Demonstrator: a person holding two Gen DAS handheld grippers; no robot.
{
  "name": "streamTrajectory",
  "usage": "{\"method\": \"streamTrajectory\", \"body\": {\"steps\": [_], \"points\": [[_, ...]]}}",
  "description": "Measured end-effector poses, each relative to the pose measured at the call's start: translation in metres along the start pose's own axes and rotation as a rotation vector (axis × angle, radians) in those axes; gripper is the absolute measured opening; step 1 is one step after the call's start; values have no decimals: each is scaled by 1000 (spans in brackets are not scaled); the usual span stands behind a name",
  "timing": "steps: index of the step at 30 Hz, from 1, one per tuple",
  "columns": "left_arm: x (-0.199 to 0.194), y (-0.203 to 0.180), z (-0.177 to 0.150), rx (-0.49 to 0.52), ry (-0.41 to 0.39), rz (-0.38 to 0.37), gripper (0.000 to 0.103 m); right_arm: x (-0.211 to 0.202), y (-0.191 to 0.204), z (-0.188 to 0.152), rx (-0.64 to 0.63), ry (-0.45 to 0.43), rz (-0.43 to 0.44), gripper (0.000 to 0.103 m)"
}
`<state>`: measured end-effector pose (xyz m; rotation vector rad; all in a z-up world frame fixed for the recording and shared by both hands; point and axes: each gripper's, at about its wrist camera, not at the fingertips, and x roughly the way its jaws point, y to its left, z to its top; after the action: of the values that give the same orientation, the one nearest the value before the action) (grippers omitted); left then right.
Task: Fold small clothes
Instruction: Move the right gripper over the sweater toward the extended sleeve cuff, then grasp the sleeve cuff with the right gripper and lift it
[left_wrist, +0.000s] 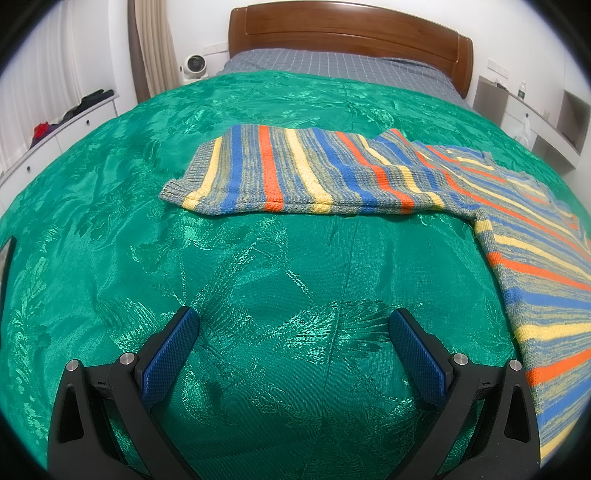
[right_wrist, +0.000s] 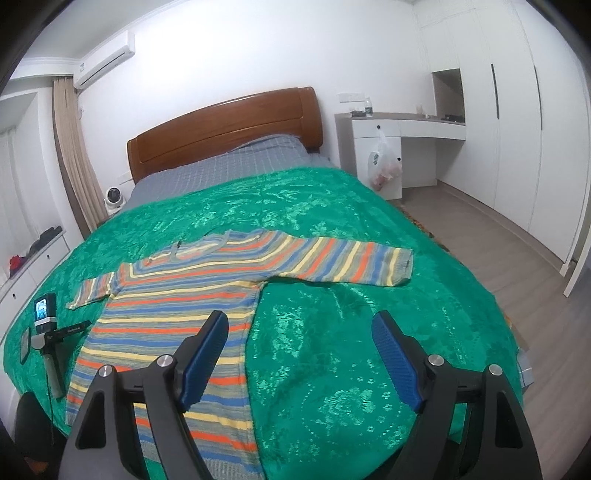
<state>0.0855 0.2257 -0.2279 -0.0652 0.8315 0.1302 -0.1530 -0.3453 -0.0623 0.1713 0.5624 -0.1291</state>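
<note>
A small striped knit sweater (right_wrist: 177, 306), in blue, orange, yellow and grey, lies flat on the green bedspread (right_wrist: 332, 332) with both sleeves spread out. In the left wrist view its left sleeve (left_wrist: 295, 173) stretches across ahead and the body (left_wrist: 546, 288) lies at the right. My left gripper (left_wrist: 293, 328) is open and empty, above bare bedspread (left_wrist: 258, 277) short of the sleeve. My right gripper (right_wrist: 299, 328) is open and empty, above the sweater's right edge, below the right sleeve (right_wrist: 354, 267). The other gripper (right_wrist: 48, 332) shows at the far left in the right wrist view.
The bed has a wooden headboard (left_wrist: 351, 33) and a grey checked sheet (left_wrist: 332, 66) beyond the bedspread. A white fan (left_wrist: 192, 66) and low drawers (left_wrist: 55, 136) stand to the left. A desk with a hanging plastic bag (right_wrist: 384, 162) and wardrobes (right_wrist: 517, 129) stand to the right.
</note>
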Motion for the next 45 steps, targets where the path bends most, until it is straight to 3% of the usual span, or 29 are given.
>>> {"method": "streamTrajectory", "body": {"steps": [4, 7, 12, 36, 40, 45], "points": [[0, 0, 0, 0, 0, 0, 103, 0, 7, -5, -58, 23, -27, 79], [0, 0, 0, 0, 0, 0, 103, 11, 13, -6, -118, 83, -113, 79], [0, 0, 0, 0, 0, 0, 103, 31, 17, -5, -183, 171, -161, 79], [0, 0, 0, 0, 0, 0, 103, 61, 26, -5, -329, 229, -238, 79], [0, 0, 0, 0, -1, -1, 103, 76, 13, 0, -237, 272, -165, 79], [0, 0, 0, 0, -1, -1, 103, 109, -58, 25, 155, 307, 31, 79]]}}
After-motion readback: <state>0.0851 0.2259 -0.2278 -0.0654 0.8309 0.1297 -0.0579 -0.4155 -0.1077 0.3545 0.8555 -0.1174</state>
